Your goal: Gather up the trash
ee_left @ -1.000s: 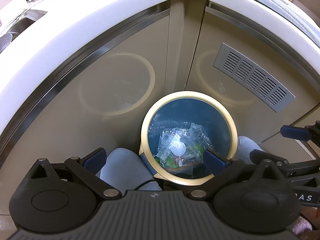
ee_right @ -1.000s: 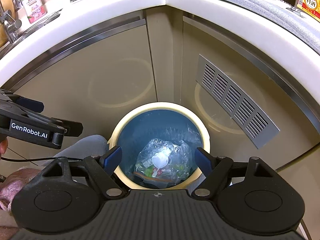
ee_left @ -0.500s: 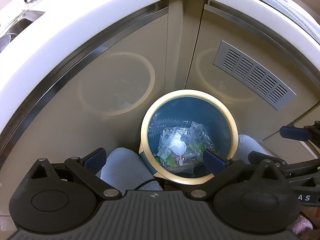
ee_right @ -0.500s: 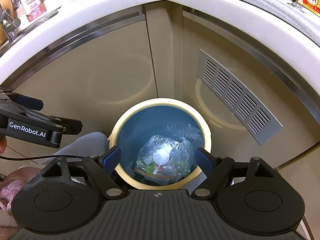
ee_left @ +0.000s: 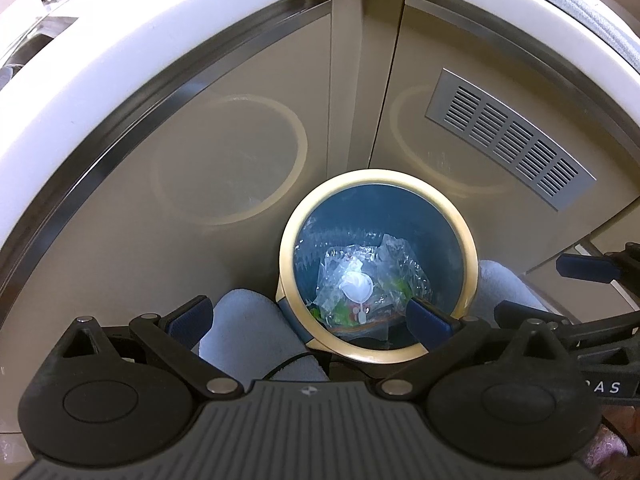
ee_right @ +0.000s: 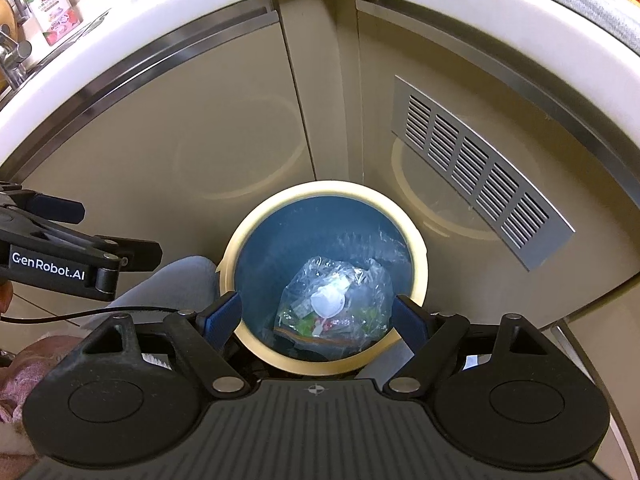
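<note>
Blue bin (ee_right: 416,236) upright, mouth up.

glossy cabinet doors (ee_left: 224,168); crinkled plastic bag (ee_right: 340,300)

A round bin (ee_left: 378,268) with a cream rim and dark blue inside is standing upright on the floor in the corner where two beige cabinet fronts meet. A crumpled clear plastic bag (ee_right: 334,308) holding a white disc and colourful scraps is lying at its bottom.
</note>
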